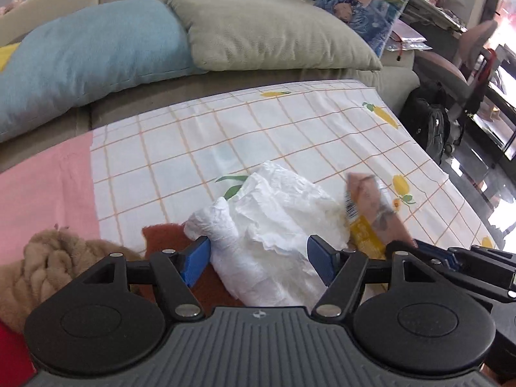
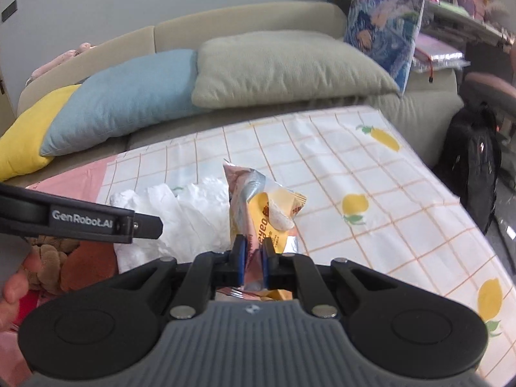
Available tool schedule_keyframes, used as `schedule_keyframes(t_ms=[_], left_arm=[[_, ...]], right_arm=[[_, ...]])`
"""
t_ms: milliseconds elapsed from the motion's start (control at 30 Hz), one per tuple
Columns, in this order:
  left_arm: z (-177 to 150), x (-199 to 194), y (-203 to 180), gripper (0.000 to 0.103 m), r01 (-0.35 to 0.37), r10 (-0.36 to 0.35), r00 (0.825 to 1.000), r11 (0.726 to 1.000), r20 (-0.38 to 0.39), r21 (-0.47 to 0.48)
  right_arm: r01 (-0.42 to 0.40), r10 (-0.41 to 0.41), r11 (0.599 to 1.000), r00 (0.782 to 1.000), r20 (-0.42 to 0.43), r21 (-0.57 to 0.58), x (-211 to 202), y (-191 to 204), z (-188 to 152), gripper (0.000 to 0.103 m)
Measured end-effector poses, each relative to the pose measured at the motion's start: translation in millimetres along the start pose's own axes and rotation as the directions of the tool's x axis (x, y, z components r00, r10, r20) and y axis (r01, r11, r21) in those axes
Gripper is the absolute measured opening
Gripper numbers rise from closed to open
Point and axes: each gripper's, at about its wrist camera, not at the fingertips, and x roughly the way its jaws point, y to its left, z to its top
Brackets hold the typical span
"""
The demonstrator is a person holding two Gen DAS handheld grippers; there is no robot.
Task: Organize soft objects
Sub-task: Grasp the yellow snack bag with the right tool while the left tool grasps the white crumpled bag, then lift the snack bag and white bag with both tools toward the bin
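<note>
A crumpled white paper wad (image 1: 274,213) lies on the checked lemon-print cloth (image 1: 290,129). My left gripper (image 1: 258,258) is open, its blue pads standing on either side of the wad's near end. My right gripper (image 2: 253,258) is shut on a pink, yellow and silver snack packet (image 2: 258,200), which stands upright above the cloth. In the left wrist view the packet (image 1: 371,206) appears just right of the wad, with the right gripper's black fingers (image 1: 451,258) below it. One black finger of the left gripper (image 2: 142,224) reaches in from the left of the right wrist view.
A brown plush toy (image 1: 48,264) and a rust-red cloth (image 1: 164,238) lie at the near left, by a pink cloth (image 1: 42,193). Blue (image 1: 90,54), grey-green (image 1: 271,29), yellow (image 2: 29,135) and patterned (image 1: 361,3) pillows line the sofa back. A black backpack (image 1: 429,122) stands on the floor.
</note>
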Motion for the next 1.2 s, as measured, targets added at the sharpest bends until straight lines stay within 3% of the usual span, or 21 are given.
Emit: schedule_keyframes(t_ms=[167, 300, 367, 400, 433, 500, 633, 900, 1200], left_arm=[[2.2, 8.0, -21.8, 0.080, -0.015, 0.014, 1.000, 0.994, 0.010, 0.111], [7.9, 21.9, -27.6, 0.084, -0.030, 0.031, 0.999, 0.994, -0.007, 0.101], [9.2, 28.9, -32.7, 0.079, -0.018, 0.021, 1.000, 0.992, -0.018, 0.125], [8.5, 31.9, -35.8, 0.068, -0.016, 0.020, 1.000, 0.989, -0.021, 0.148], [8.1, 34.3, -37.9, 0.050, -0.005, 0.009, 1.000, 0.987, -0.024, 0.161], [7.7, 37.9, -40.6, 0.032, 0.009, -0.003, 0.999, 0.984, -0.036, 0.179], [6.9, 37.4, -39.0, 0.010, 0.000, 0.008, 0.999, 0.983, -0.037, 0.186], [15.3, -30.2, -28.6, 0.009, 0.002, -0.016, 0.995, 0.990, 0.099, 0.142], [15.5, -148.6, -26.8, 0.009, -0.004, -0.048, 0.964, 0.981, 0.261, 0.192]], right_arm=[[-0.020, 0.020, 1.000, 1.000, -0.015, 0.017, 2.5, 1.3, -1.5, 0.008], [-0.024, 0.025, 1.000, 0.999, -0.020, 0.018, 4.5, 1.3, -2.4, 0.008], [-0.027, 0.027, 0.999, 0.999, -0.021, 0.022, 4.4, 1.1, -2.6, 0.008], [-0.029, 0.029, 0.999, 0.999, -0.021, 0.025, 4.6, 1.0, -2.7, 0.008], [-0.031, 0.032, 0.999, 0.999, -0.025, 0.023, 5.0, 0.8, -2.7, 0.008], [-0.031, 0.031, 0.999, 0.999, -0.031, 0.012, 6.1, 2.6, -3.5, 0.008], [-0.028, 0.028, 1.000, 0.999, -0.031, 0.002, 6.8, 3.2, -3.3, 0.008], [-0.017, 0.015, 0.999, 0.999, 0.035, 0.033, -9.1, -1.7, -0.4, 0.006], [0.012, -0.007, 0.999, 0.992, 0.125, -0.033, -42.4, 26.2, 3.3, 0.007]])
